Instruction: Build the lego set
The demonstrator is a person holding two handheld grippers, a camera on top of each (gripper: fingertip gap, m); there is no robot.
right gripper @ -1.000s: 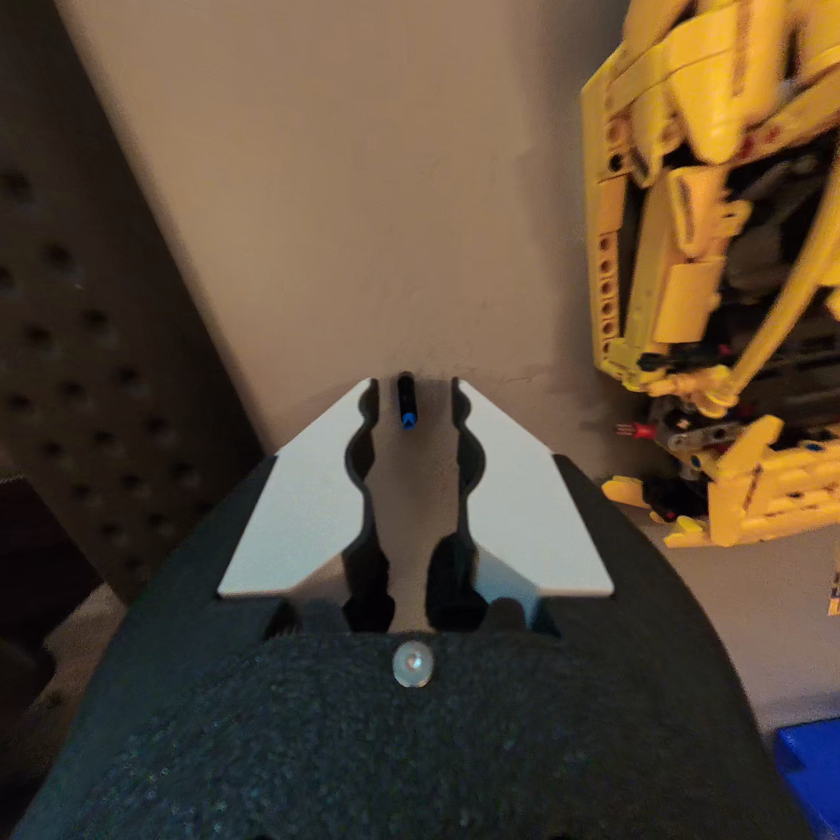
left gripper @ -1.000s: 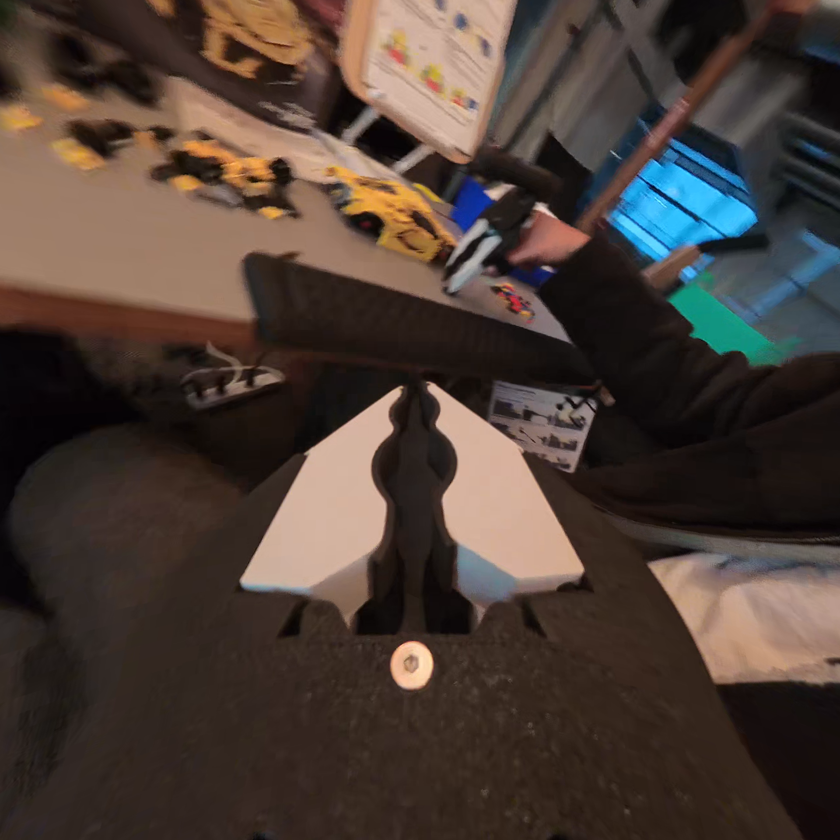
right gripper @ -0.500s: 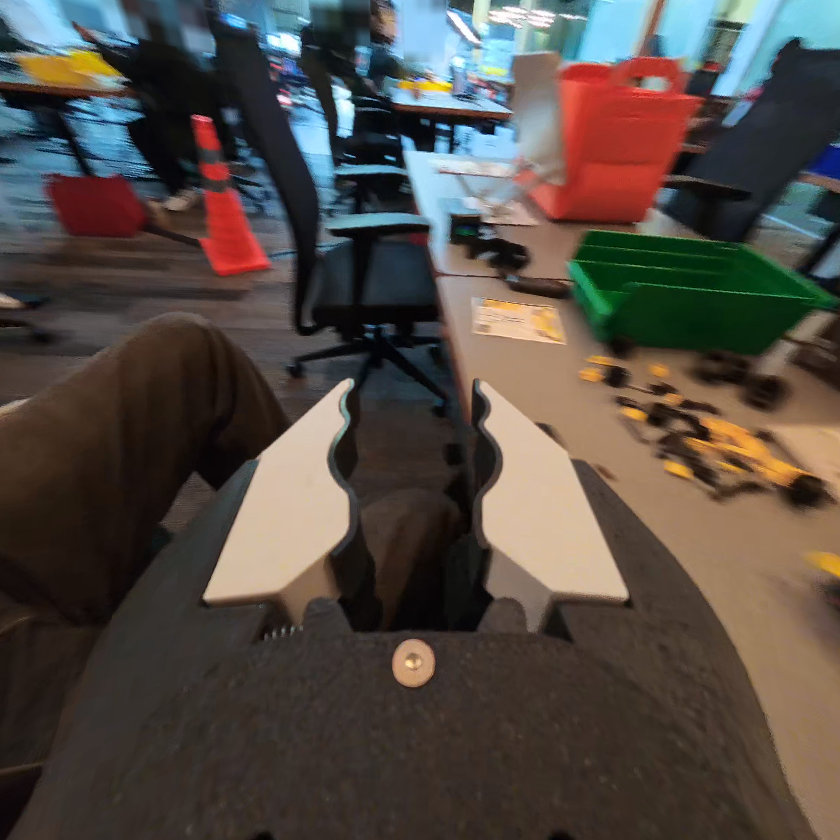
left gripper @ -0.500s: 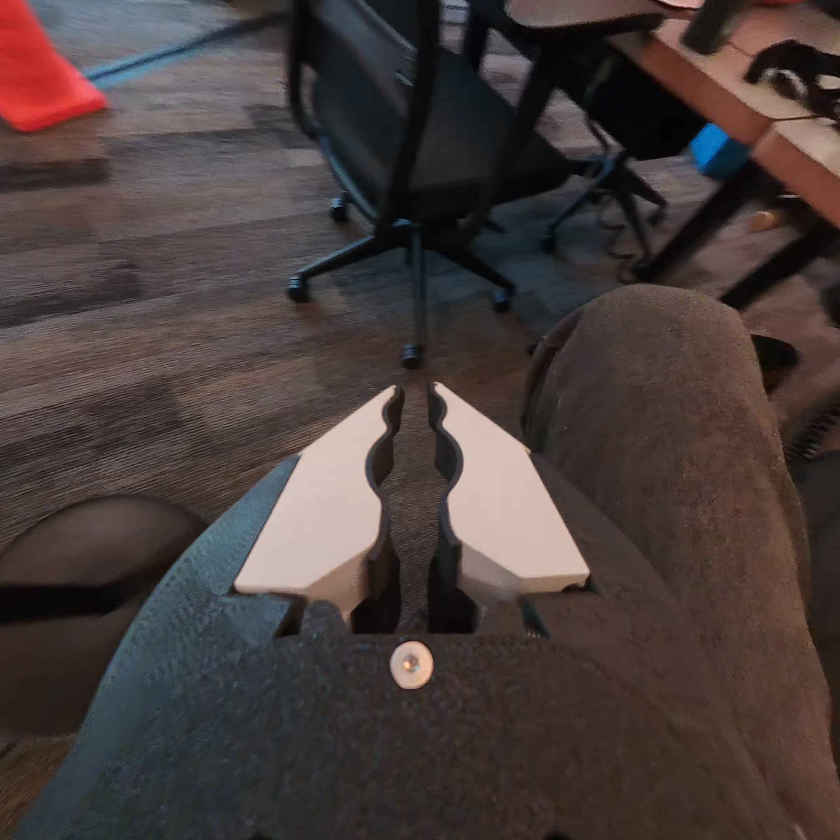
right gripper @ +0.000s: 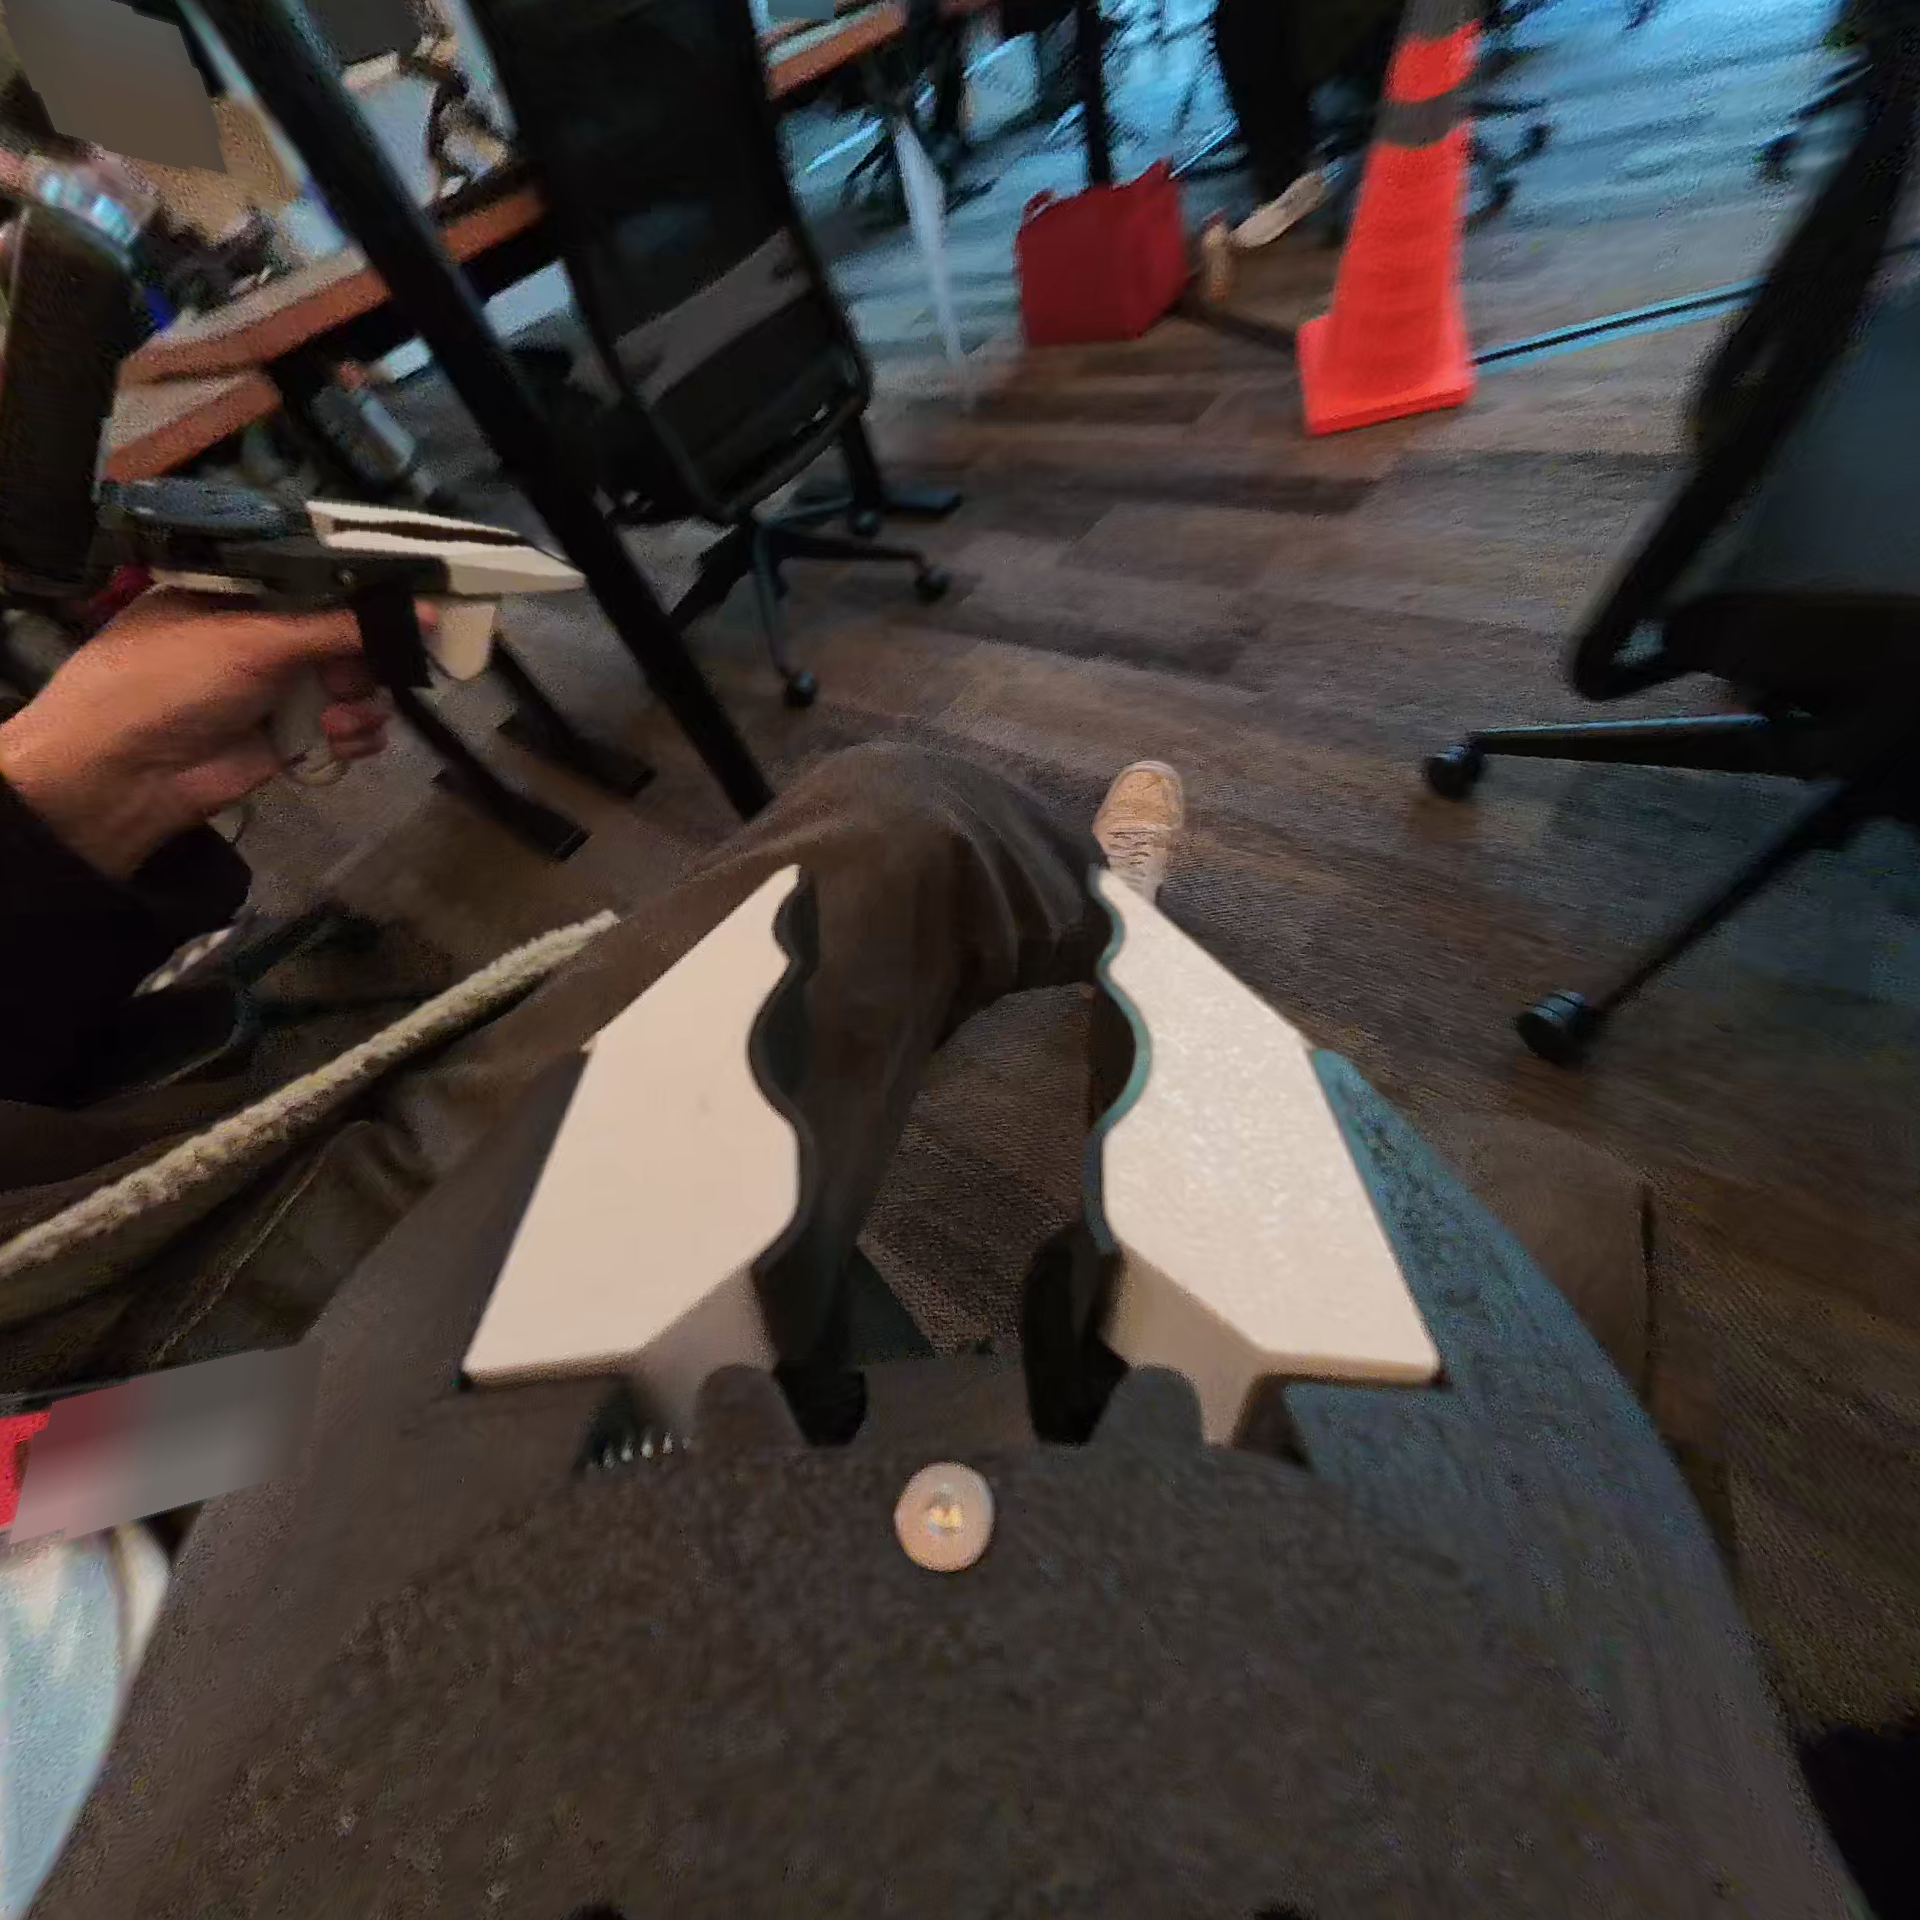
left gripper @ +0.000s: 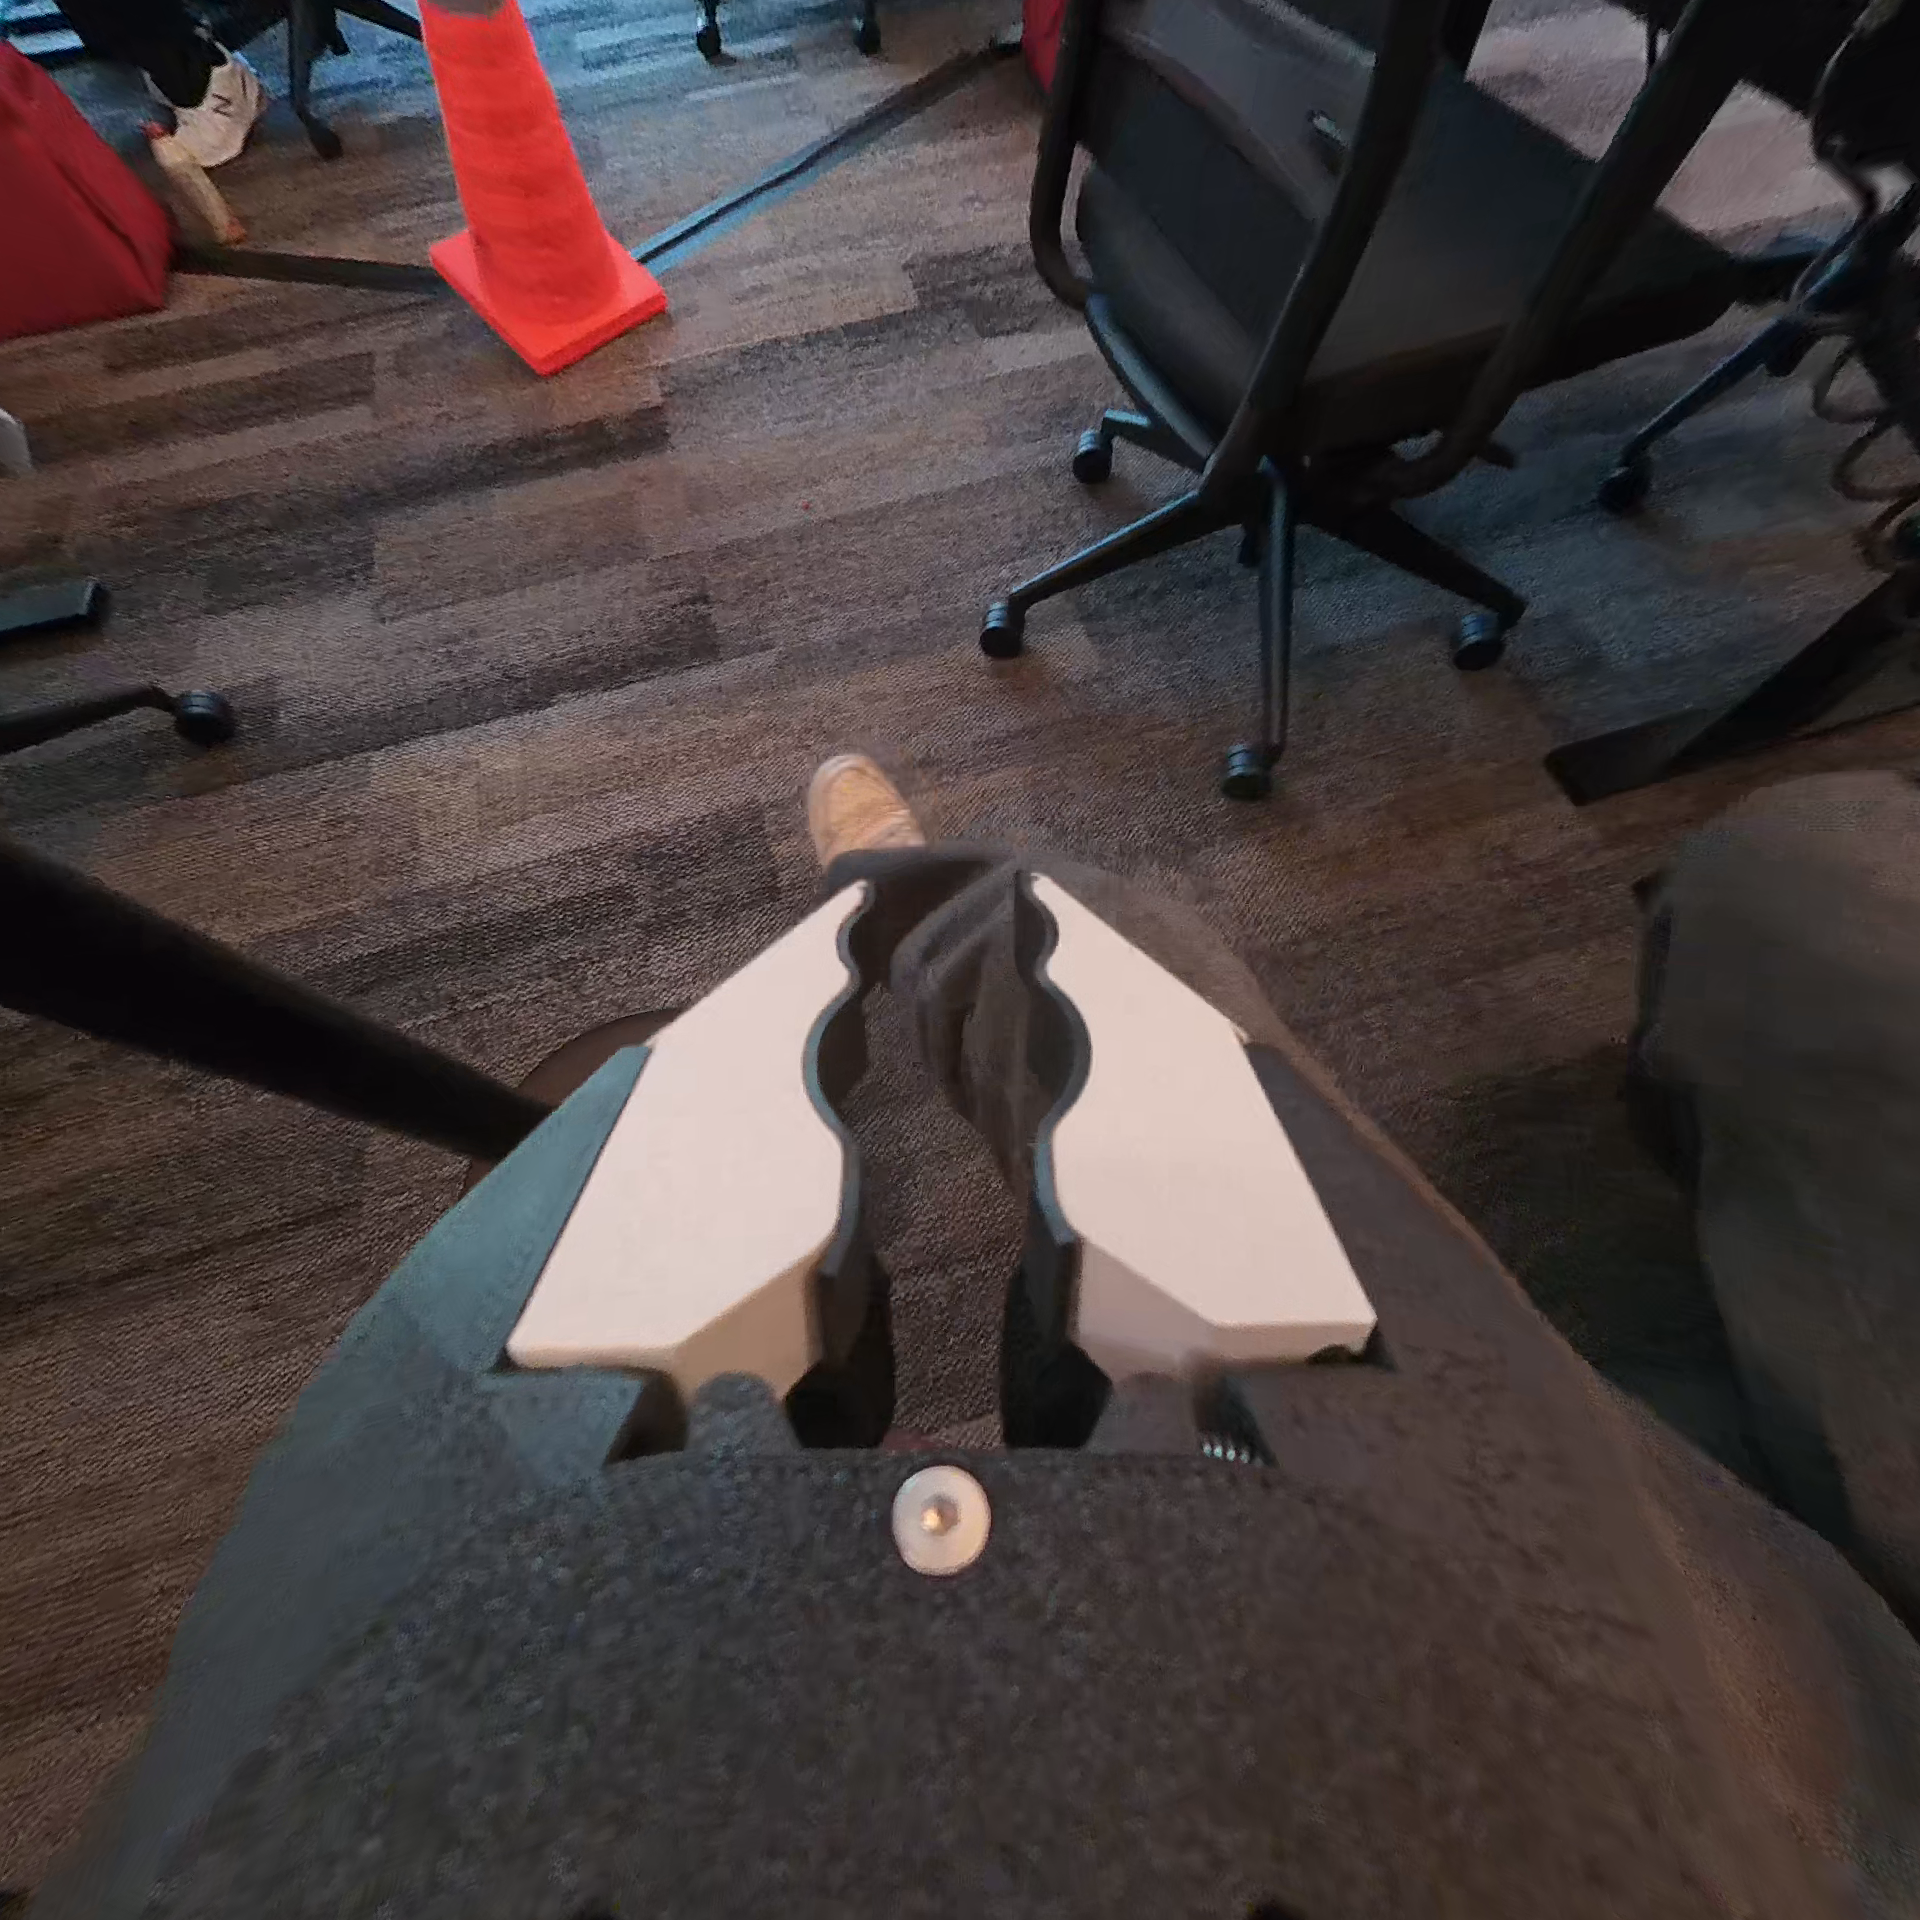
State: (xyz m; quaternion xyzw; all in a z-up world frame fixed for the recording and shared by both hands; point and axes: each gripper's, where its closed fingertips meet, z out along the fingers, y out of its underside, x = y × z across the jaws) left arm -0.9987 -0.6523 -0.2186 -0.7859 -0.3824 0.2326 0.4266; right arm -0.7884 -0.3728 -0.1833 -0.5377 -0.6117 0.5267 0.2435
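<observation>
No lego pieces show in either view. My left gripper (left gripper: pixel 943 891) is open with a narrow gap and holds nothing. It points down over a person's trouser leg and tan shoe (left gripper: pixel 862 810) on the carpet. My right gripper (right gripper: pixel 951 878) is open wider and empty, also above the leg and shoe (right gripper: pixel 1138 821). The left gripper also shows in the right wrist view (right gripper: pixel 540 574) at the far left, held by a hand (right gripper: pixel 156 717).
An orange cone (left gripper: pixel 530 187) stands on the carpet and also shows in the right wrist view (right gripper: pixel 1392 239). A black office chair (left gripper: pixel 1278 312) on castors stands to the right. A red bag (right gripper: pixel 1101 260) sits farther back. A desk edge (right gripper: pixel 312 291) is at upper left. The left gripper's tips are roughly 35 centimeters from the right gripper's.
Both grippers have swung away from the table and the yellow lego model and now point at the floor over the legs. The left one went from shut to open. The right one opened wider.
</observation>
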